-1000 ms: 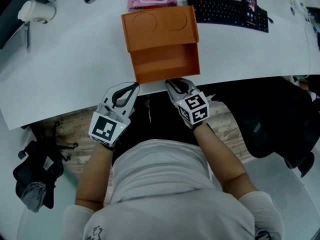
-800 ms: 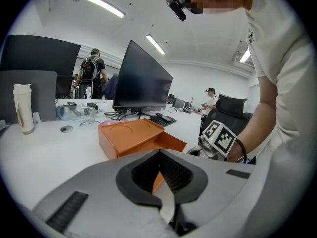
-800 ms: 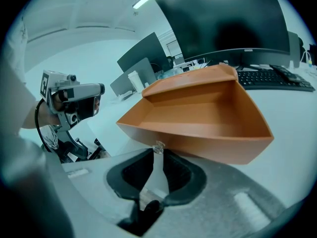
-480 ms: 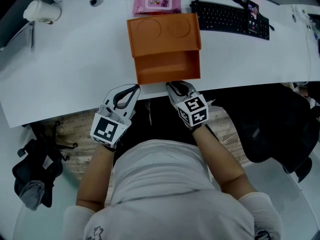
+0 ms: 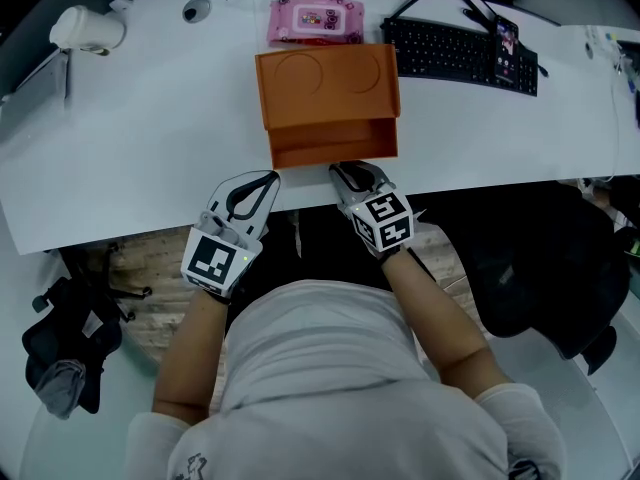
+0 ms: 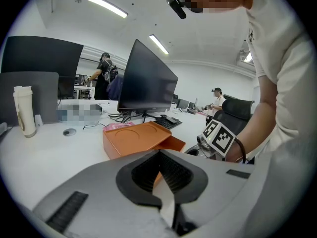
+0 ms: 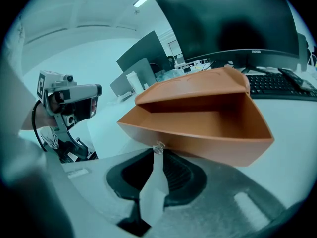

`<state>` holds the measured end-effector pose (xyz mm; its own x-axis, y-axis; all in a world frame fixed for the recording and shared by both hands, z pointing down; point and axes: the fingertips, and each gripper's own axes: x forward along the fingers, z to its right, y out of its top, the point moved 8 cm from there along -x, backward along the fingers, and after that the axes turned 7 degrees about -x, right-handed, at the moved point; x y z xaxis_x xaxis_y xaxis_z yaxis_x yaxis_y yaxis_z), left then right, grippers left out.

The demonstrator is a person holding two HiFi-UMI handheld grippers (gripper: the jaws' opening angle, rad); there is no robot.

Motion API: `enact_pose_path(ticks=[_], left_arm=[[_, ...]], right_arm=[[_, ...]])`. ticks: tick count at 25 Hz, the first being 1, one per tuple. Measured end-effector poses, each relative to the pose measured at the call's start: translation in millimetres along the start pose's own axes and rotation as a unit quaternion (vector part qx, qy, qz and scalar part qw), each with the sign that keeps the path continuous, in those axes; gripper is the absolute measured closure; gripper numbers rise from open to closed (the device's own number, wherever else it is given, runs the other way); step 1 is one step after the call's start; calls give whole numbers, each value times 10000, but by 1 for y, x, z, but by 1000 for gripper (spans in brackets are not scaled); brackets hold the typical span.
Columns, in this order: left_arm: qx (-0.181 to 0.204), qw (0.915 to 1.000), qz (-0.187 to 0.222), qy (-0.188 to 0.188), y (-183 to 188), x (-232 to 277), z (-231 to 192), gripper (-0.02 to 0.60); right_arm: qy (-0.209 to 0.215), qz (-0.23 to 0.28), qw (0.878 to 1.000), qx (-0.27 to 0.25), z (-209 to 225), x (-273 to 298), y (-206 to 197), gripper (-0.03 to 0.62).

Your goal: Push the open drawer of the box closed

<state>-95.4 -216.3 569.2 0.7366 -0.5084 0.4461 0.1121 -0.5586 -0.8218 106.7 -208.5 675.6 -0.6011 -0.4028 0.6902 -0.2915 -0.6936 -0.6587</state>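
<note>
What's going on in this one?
A person works two handheld grippers at a white desk. The right gripper has its jaw tips at the small knob on the front of the drawer of the orange box, which is partly open; whether they pinch it is unclear. The left gripper, jaws together and empty, sits by the drawer's left front corner.

Wipes pack (image 5: pixel 315 18) behind box (image 5: pixel 325 78), left of keyboard (image 5: pixel 455 43)

Drawer (image 5: pixel 335 140) (open) — right tool (image 5: pixel 347 174) near
</note>
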Motion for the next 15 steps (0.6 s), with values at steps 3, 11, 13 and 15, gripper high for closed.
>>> enact_pose_path(ticks=[3,11,13,15], left_arm=[[-3,10000,9,39,4,4,-3,583],[-77,9998,-8,161,10,6,-10,583],[-94,9998,-20,191,11,6,-12,583],[-82,9997,-15,226,10,7,-14,583]], right_arm=[[31,-4,10000,-20,5,4,6,531],[86,-12,9999,-71,19,14,23,531],[107,-4,9999,-77,22,17,28,531],[124,-6,9999,-101,26,20,32,531]])
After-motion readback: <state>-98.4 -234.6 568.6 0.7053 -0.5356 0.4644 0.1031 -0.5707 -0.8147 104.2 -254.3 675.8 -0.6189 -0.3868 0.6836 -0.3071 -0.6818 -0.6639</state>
